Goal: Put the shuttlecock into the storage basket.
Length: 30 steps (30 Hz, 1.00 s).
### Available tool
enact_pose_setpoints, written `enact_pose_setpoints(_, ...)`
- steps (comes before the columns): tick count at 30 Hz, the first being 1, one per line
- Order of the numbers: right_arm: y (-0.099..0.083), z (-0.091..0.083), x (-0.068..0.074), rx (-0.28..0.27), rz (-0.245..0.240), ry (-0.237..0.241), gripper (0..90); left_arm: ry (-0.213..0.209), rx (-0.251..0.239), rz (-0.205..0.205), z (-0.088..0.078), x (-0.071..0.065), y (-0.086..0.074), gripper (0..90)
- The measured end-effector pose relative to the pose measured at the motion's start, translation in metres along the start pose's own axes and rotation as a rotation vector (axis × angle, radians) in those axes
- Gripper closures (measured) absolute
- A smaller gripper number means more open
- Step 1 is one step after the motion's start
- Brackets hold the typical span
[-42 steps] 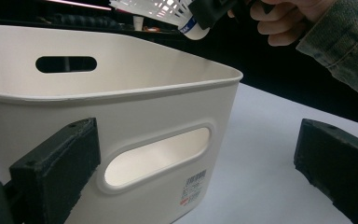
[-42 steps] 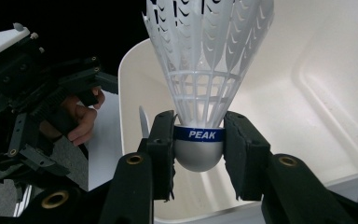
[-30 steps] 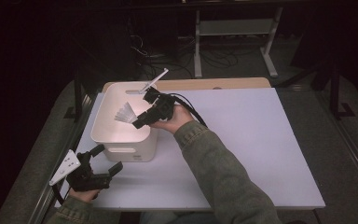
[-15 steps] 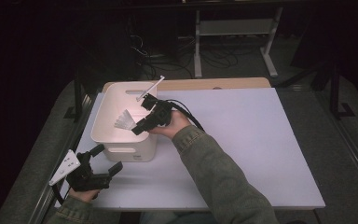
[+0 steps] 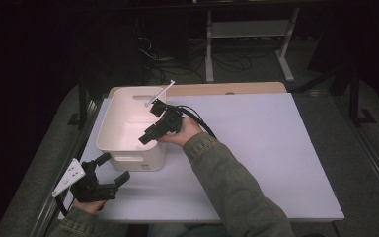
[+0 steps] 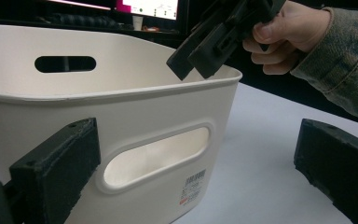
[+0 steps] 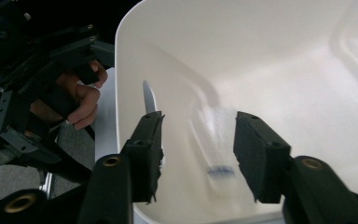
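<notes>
A white plastic bin [image 5: 128, 157] with slot handles stands at the table's left. My right gripper [image 5: 147, 136] hangs over the bin's right rim with its jaws tilted down into it, open. In the right gripper view, a blurred white object with a blue band [image 7: 216, 149] lies beyond the right gripper [image 7: 198, 140], inside the bin [image 7: 270, 56]; nothing is between the jaws. My left gripper [image 5: 116, 167] rests low at the table's front left, open and empty, facing the bin's near wall [image 6: 144, 116]. The left gripper view shows the right gripper [image 6: 193, 65] above the rim.
The white table top [image 5: 266, 148] stretches right of the bin. A wooden strip [image 5: 227, 89] runs along the back edge. Beyond it are a metal rack [image 5: 249, 29] and floor cables [image 5: 163, 64]. A lit monitor [image 6: 154, 7] sits behind the bin.
The white object that the right gripper held over the bin has left its jaws and dropped inside. The right gripper dipped lower toward the bin. The left gripper stayed put.
</notes>
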State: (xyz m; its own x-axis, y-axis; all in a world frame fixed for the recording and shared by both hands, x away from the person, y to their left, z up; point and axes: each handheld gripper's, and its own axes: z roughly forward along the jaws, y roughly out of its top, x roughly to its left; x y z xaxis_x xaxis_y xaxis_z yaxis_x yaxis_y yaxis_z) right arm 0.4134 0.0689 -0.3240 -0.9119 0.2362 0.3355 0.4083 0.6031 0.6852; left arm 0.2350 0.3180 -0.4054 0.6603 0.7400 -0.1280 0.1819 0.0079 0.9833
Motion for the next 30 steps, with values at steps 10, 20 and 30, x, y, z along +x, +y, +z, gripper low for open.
enact_pose_setpoints(10,0.0,-0.015,0.003,-0.095,0.016,-0.082,18.4,-0.003,-0.006,-0.006,0.0,-0.001,0.0,0.0)
enact_pose_setpoints(20,-0.004,-0.026,0.001,-0.152,0.014,-0.14,2.4,-0.006,-0.014,-0.012,0.001,-0.001,-0.001,0.0)
enact_pose_setpoints(30,-0.011,-0.037,0.001,-0.179,0.033,-0.186,0.0,-0.001,-0.004,-0.009,0.0,-0.001,0.0,0.0)
